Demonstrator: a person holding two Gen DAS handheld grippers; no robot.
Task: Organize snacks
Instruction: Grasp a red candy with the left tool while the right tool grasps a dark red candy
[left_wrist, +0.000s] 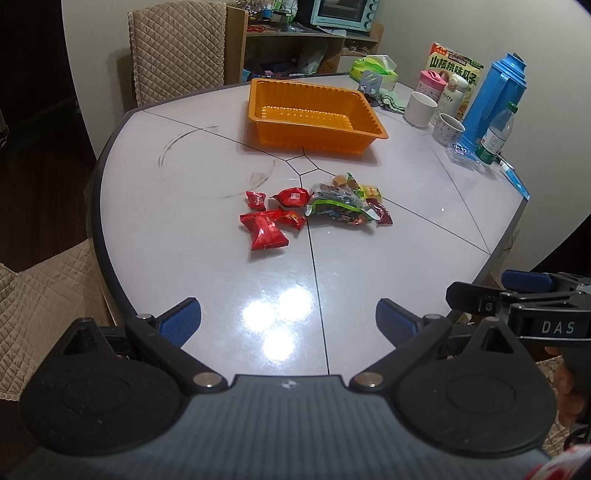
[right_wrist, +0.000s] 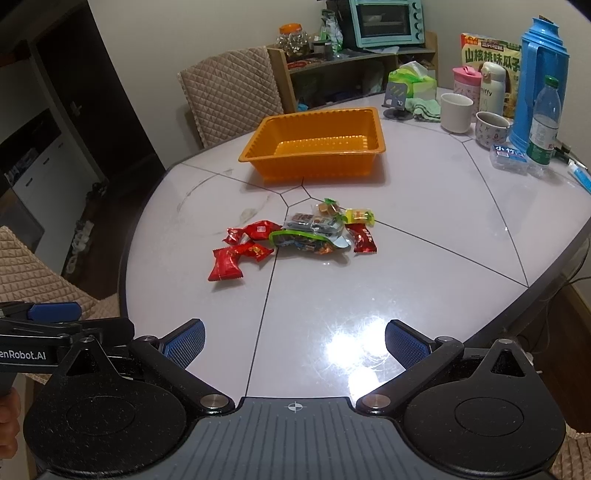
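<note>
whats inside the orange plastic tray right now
Nothing shows inside the orange ribbed plastic tray: only its bare floor. The near wall hides a strip of that floor. The wrapped snacks lie on the white table in front of it.

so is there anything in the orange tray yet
No, the orange tray shows only its bare ribbed floor, while the snack packets all lie in a loose pile on the table in front of it.
</note>
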